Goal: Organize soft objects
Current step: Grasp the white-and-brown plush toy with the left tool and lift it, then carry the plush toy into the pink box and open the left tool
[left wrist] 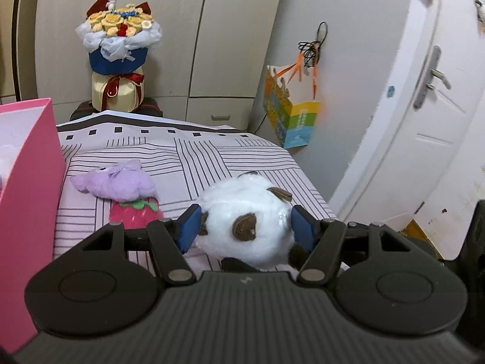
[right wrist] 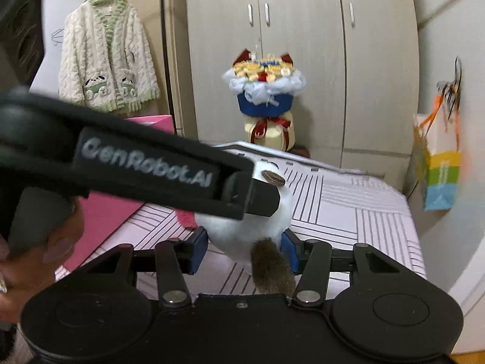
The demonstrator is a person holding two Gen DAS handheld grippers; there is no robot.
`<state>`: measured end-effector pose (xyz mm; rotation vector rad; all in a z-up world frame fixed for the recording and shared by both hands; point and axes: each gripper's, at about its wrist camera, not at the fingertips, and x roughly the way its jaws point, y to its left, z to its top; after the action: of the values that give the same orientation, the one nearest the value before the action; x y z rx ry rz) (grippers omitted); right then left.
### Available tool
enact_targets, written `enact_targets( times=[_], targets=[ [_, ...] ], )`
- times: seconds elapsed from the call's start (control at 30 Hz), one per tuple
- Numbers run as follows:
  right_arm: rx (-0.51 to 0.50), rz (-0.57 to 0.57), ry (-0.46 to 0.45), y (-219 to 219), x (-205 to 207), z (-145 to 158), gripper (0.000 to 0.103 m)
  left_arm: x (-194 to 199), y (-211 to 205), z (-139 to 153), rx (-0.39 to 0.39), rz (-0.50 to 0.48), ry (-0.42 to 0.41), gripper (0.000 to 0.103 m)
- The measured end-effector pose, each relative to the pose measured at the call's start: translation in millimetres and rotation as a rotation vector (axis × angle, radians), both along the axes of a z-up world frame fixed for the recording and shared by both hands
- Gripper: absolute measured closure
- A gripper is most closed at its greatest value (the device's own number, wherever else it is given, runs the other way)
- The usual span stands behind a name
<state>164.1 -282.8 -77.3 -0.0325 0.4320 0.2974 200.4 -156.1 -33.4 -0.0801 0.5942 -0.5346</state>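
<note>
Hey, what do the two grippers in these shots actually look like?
Both are matte black plastic with round side housings, silver pivot pins on the linkage bars and blue-padded fingers. The left gripper has a ribbed base; seen from the right gripper, its side reads "GenRobot.AI" in pale letters.

Box (left wrist: pixel 30 163) left on bed (left wrist: pixel 242 157) — bouquet (left wrist: pixel 118 57) behind, bag (left wrist: pixel 291 112) right.

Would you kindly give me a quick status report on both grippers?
Left gripper and right gripper both clamped on the white plush. Pink box at left. Path clear.
</note>
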Motion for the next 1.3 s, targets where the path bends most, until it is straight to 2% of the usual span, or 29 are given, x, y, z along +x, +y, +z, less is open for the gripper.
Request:
enact_targets(
  times=[0.2,0.43,0.63,0.8,0.97,1.13,1.3],
  targets=[
    [0.010,-0.024,-0.037,17,-30,-10,0.046,-33,9,-6,0.026,-0.007,-0.039,0.039],
    [0.067,-0.031,-0.009,31,-55,-10,0.046,-64,27,-6,0.077,-0.021,-0.066,0.039],
    [0.069,-0.018,0.002,49,-75,-4,0.048,-84,50,0,0.073,-0.019,-0.071,0.039],
    [0.109,-0.005,-0.007,63,-92,7,0.048,-104,71,9,0.052,0.004,-0.103,0.039],
    [0.057,0.010,-0.026,84,-111,21,0.048,-126,90,18,0.026,0.021,-0.119,0.039],
    [0.066,0.016,0.010,97,-125,35,0.049,-149,104,27,0.023,0.027,-0.137,0.039],
    [0.052,0.034,-0.001,112,-137,48,0.049,-163,120,37,0.005,0.045,-0.157,0.039]
  ],
)
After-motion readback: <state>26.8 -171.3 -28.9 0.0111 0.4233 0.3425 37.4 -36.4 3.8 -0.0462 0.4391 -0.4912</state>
